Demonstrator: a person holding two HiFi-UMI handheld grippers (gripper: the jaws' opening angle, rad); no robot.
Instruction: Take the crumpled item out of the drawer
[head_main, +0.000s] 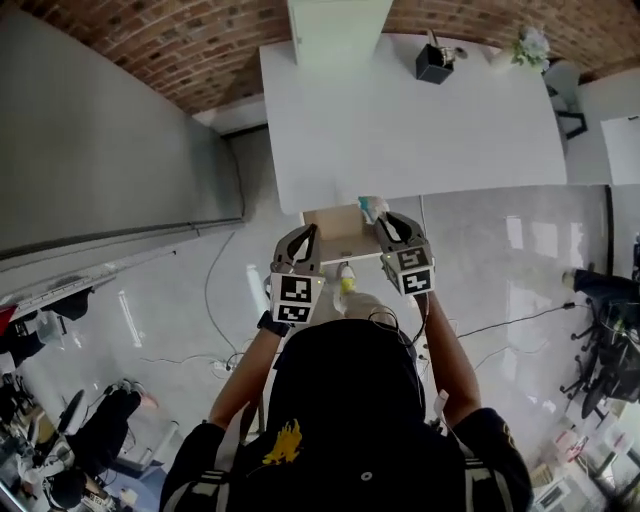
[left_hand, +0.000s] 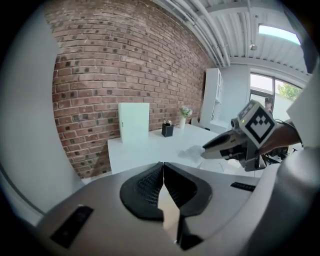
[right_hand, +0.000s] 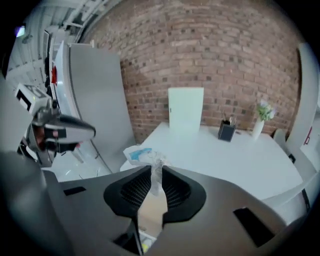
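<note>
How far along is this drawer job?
Done: the drawer stands open and the right gripper grips the crumpled wrapper. In hand: the wrapper is held over the drawer. Left: carrying it clear, perhaps onto the white table. The left gripper is shut, empty.

Drawer (head_main: 335, 228) sticks out of table (head_main: 400, 130) at near edge, approx. mid. Left tongs (head_main: 298, 246) at drawer's L side, right tongs (head_main: 392, 230) at its R corner w/ crumpled item (head_main: 371, 208) btw the jaws. Far edge of table, L to R: upright panel (head_main: 338, 30), pen holder (head_main: 433, 62), vase (head_main: 530, 47). Brick wall (head_main: 200, 40) behind.
</note>
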